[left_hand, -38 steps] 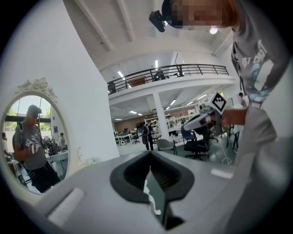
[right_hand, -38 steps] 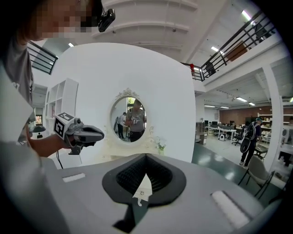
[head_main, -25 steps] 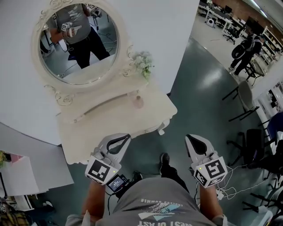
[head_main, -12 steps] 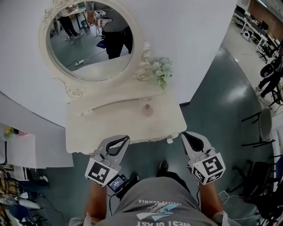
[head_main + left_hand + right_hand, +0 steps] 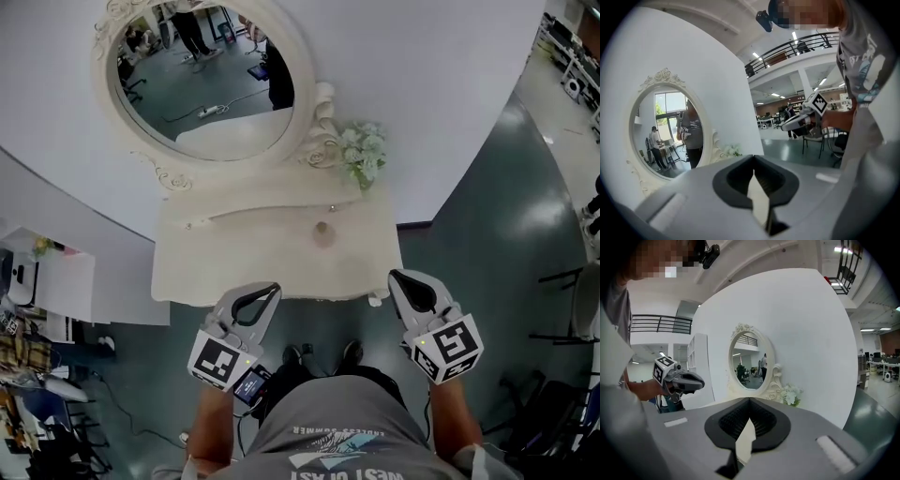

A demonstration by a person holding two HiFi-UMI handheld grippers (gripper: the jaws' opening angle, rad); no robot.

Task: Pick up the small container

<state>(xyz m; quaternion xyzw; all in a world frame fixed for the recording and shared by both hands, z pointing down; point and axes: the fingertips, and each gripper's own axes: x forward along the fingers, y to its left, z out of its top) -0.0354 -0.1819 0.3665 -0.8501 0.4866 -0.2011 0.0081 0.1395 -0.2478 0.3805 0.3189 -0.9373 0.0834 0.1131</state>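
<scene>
As the person has swung round to face it, the white table [image 5: 234, 253] that sat skewed off to the left in the head view a second ago now lies squarely ahead, with its oval mirror [image 5: 202, 75] above. The left hand-held gripper [image 5: 271, 290] and the right hand-held gripper [image 5: 397, 277] both reach its near edge, jaws together and holding nothing. I judge this to be the approach: a jaw must open before any pick. The small container [image 5: 323, 232] stands alone on the table top, just below the spray of pale flowers [image 5: 364, 155], ahead of and between the two tips and apart from both. It looks small, rounded and dull pink-beige; finer detail is too small to tell.

From the left gripper view, the jaws meet at a closed point, and the mirror and flowers show beyond; the container is not seen.

From the right gripper view, the jaws are likewise closed and empty, aimed toward the mirror, with the container again out of sight.
</scene>
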